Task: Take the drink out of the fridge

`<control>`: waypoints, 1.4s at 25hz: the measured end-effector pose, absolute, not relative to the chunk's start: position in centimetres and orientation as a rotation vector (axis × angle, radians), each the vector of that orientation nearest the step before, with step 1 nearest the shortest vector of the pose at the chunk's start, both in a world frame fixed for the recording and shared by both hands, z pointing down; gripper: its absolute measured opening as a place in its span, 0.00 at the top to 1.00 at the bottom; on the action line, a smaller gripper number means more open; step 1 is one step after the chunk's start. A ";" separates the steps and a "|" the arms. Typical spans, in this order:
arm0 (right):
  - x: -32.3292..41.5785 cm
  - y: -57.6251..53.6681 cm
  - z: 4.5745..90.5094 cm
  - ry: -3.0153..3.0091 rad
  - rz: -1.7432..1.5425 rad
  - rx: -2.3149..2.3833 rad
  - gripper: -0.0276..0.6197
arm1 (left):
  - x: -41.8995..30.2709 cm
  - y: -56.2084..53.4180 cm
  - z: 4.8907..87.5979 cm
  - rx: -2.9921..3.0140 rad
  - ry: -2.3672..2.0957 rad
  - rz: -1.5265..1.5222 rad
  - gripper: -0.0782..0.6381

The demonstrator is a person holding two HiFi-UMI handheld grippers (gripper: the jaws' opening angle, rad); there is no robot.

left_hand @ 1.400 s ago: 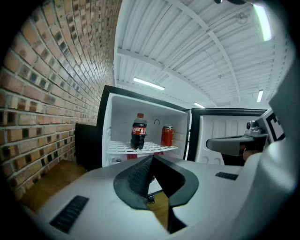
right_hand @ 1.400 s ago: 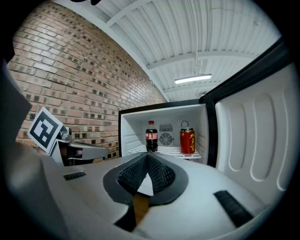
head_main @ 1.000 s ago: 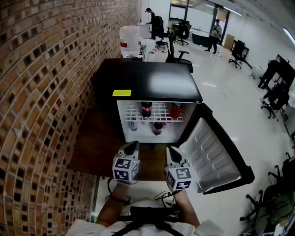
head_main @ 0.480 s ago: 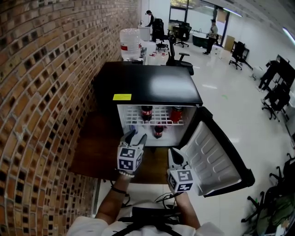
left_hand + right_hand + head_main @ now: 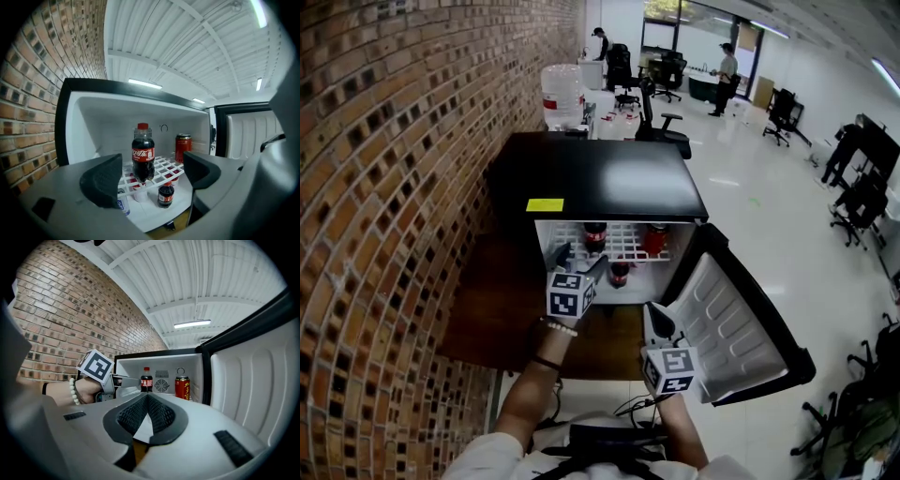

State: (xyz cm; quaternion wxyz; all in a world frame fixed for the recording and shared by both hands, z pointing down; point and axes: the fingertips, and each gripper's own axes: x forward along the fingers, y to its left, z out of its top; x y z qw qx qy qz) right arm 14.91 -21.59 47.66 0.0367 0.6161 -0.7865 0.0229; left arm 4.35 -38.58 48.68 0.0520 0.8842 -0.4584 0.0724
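Two fingers (image 5: 101, 180) of left gripper (image 5: 151, 174): opening, wide apart, nothing between the pads. Cola bottle (image 5: 143, 152) shows through the gap, further in, not touched. Gripper is at the fridge (image 5: 600, 173) mouth, pointed inside, with the bead bracelet (image 5: 73, 391) on the wrist behind it.

Right gripper (image 5: 147, 401): fingers (image 5: 133, 416) closed on each other, empty. Held low in front of the fridge, just beside the open door (image 5: 731, 323), further back than the left gripper.

Cola bottle: upright on the white wire shelf (image 5: 164, 166), left of middle, red cap, red label. Red can (image 5: 183, 146) is upright on the same shelf, to its right, apart from it. Under the shelf, a small dark bottle (image 5: 165, 194) stands upright on the fridge floor. A clear bottle (image 5: 123, 202) with a blue label is to its left, partly hidden by the left finger. Can't tell what the pale things behind them are.

Fridge: black top, white inside, yellow label (image 5: 545, 204) near the top's front edge. Door is swung out to the right, white ribbed liner showing. Fridge stands on a brown worktop (image 5: 492, 300) against the brick wall (image 5: 384, 187). Water jug (image 5: 561, 86) is behind the fridge. Office chairs (image 5: 666, 122) and two people (image 5: 727, 70) are well off at the far end of the room.
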 end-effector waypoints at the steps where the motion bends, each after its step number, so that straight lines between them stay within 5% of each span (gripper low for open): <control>1: 15.0 -21.6 47.6 -2.413 0.070 1.896 0.94 | 4.6 -39.1 48.8 2.686 -1.397 0.225 0.31; 6: 15.4 -21.3 47.6 -2.405 0.072 1.908 0.94 | 5.7 -41.7 49.4 2.689 -1.424 0.249 0.24; 26: 17.4 -20.6 47.8 -2.361 0.087 1.976 0.94 | 8.1 -48.0 50.9 2.677 -1.461 0.315 0.22; 31: 17.4 -20.8 47.9 -2.357 0.088 1.976 0.94 | 8.1 -48.5 51.1 2.672 -1.450 0.309 0.23; 35: 17.3 -21.0 47.9 -2.358 0.086 1.974 0.94 | 8.6 -48.3 50.6 2.703 -1.438 0.294 0.33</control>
